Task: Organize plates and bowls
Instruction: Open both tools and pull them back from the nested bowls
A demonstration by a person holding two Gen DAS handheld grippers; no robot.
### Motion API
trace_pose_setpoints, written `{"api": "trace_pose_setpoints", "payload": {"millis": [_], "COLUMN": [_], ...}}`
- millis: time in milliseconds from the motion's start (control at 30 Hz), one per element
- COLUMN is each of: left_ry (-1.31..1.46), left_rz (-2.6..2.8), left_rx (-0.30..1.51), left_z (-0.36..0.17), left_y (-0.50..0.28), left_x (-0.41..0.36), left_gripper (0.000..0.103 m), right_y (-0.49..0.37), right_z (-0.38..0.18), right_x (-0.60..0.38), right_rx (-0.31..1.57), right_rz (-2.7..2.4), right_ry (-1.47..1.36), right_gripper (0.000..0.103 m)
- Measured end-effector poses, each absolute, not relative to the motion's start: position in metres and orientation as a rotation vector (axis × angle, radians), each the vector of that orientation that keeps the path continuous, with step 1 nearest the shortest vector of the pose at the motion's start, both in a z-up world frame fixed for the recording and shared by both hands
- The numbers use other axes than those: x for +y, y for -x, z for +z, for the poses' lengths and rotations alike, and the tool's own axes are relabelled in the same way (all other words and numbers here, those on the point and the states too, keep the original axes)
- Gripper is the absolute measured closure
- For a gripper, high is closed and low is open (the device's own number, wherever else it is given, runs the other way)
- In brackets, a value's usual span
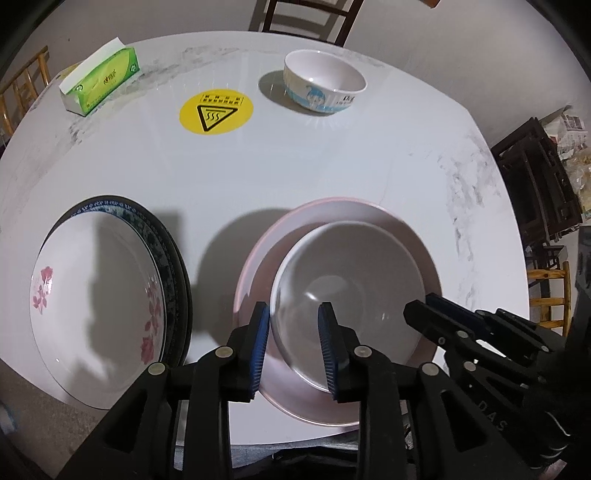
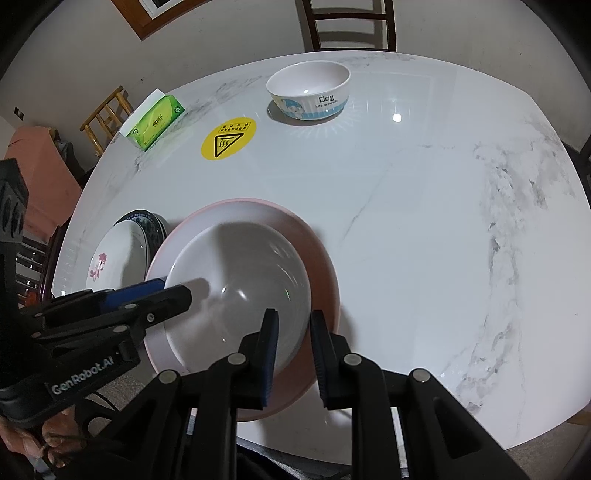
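Observation:
A plain white bowl (image 1: pixel 354 284) (image 2: pixel 236 284) sits inside a larger pink bowl (image 1: pixel 266 254) (image 2: pixel 321 258) at the table's near edge. My left gripper (image 1: pixel 295 350) is open, its fingers astride the white bowl's left rim. My right gripper (image 2: pixel 293 354) is open, its fingers astride the right rims of both bowls; it also shows in the left wrist view (image 1: pixel 432 306). The left gripper shows in the right wrist view (image 2: pixel 166 290). A stack of plates, flowered white plate (image 1: pixel 96 291) (image 2: pixel 114 258) on top, lies to the left. A cartoon-printed bowl (image 1: pixel 325 83) (image 2: pixel 308 92) stands at the far side.
The round white marble table (image 1: pixel 332 166) (image 2: pixel 424 221) carries a yellow heat-warning sticker (image 1: pixel 216 110) (image 2: pixel 229 142) and a green tissue box (image 1: pixel 101 79) (image 2: pixel 155 122) at the far left. Wooden chairs (image 1: pixel 310 18) (image 2: pixel 351 22) stand around the table.

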State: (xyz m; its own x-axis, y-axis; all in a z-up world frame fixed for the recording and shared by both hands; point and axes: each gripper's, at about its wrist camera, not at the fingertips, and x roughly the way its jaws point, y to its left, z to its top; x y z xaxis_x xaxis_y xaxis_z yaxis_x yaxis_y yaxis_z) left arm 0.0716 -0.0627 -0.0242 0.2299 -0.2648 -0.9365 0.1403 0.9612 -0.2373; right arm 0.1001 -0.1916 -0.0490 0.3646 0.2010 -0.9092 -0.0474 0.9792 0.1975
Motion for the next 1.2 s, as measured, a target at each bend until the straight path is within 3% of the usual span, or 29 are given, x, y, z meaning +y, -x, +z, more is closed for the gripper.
{"api": "trace_pose_setpoints", "payload": {"millis": [500, 1200], "left_ry": [0.094, 0.066], "left_rz": [-0.257, -0.17], "left_rx": [1.211, 1.214], "left_z": [-0.006, -0.02], "left_y": [-0.078, -0.125], "left_x": [-0.055, -0.043], "left_gripper": [0.07, 0.063], "right_y": [-0.103, -0.148], "right_z": [-0.033, -0.033], "right_x": [-0.197, -0.226], "right_rx": [1.122, 1.112], "right_rz": [0.136, 0.113], "right_ry": [-0.09, -0.1], "right_gripper": [0.083, 0.083]}}
